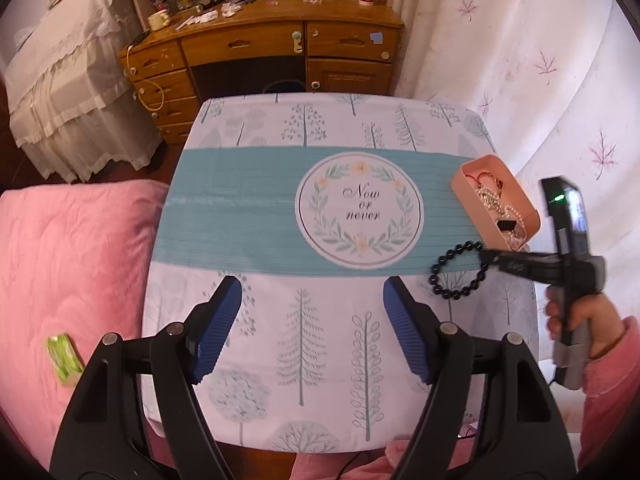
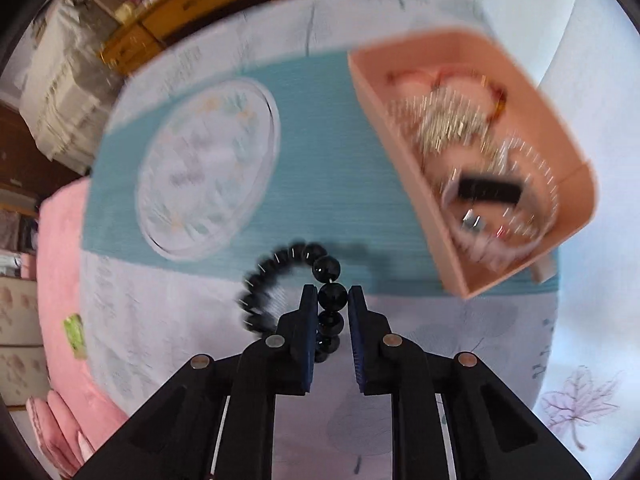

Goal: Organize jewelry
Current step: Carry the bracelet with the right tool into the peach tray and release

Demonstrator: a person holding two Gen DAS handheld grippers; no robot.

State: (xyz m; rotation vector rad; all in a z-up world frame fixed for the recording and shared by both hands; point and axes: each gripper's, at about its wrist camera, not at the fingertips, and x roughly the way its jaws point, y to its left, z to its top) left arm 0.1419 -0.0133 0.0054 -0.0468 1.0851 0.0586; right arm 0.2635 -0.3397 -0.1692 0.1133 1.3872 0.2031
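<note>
Mid-air, black bead bracelet (image 2: 296,292) clamped in right gripper (image 2: 333,300) fingers, loop dangling left of tips.

Just beside and forward-right, pink tray (image 2: 572,152) of jewelry on bench (image 1: 320,320). Farther off, left gripper (image 1: 312,320) spread wide, holding nothing.

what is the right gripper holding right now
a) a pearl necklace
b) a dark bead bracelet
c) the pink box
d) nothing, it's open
b: the right gripper is shut on the dark bead bracelet, one bead pinched between its fingers, with the bracelet held beside the pink box, not in it.
</note>
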